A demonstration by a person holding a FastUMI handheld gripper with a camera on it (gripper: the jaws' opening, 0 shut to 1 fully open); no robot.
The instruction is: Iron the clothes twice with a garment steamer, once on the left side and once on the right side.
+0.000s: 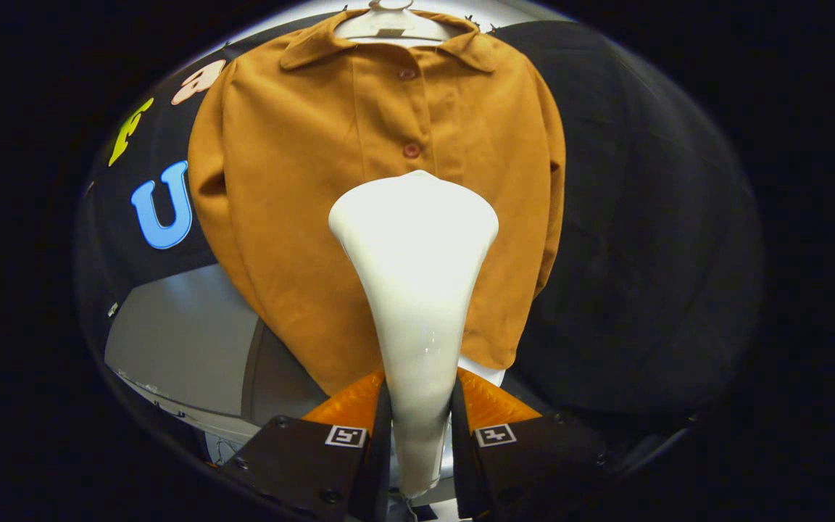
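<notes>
A mustard-brown buttoned shirt (pixel 301 181) hangs on a white hanger (pixel 388 25) against the black cloth wall. My gripper (pixel 417 406) is shut on the white garment steamer (pixel 414 246), both fingers pressing its narrow handle. The steamer's wide head points at the shirt's middle, below the second button (pixel 411 150), and covers the placket there. Whether the head touches the cloth I cannot tell.
A grey table surface (pixel 178 341) lies below and left of the shirt, with its edge near my left finger. The black cloth wall (pixel 642 254) spreads behind and to the right of the shirt.
</notes>
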